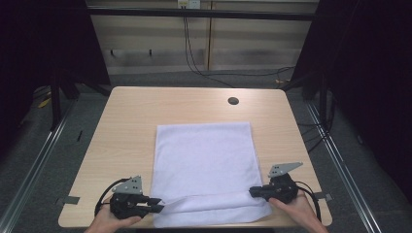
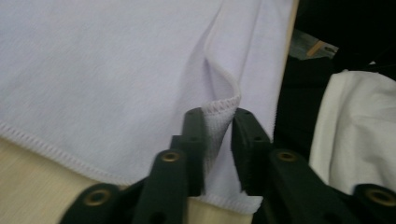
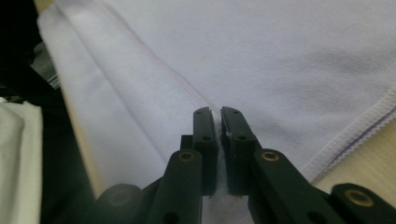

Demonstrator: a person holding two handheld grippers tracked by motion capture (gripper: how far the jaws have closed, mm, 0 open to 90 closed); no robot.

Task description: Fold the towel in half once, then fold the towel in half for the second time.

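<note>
Towel (image 1: 203, 160), white with stitched hem, lies flat on the wooden worktop (image 1: 126, 126), its near edge raised into a soft ridge between both tools. Left tool (image 1: 156, 205) has a hemmed corner fold between its jaws, a narrow gap showing beside the cloth. Right tool (image 1: 252, 192) is pinched nearly closed on the opposite edge.

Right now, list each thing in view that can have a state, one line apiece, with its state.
towel: spread flat on the table, near edge lifted and folded over into a ridge
left tool: jaws around the towel's hemmed corner, a gap at one side, grip not certain
right tool: shut on the towel's edge
table: bare wood around the towel
</note>
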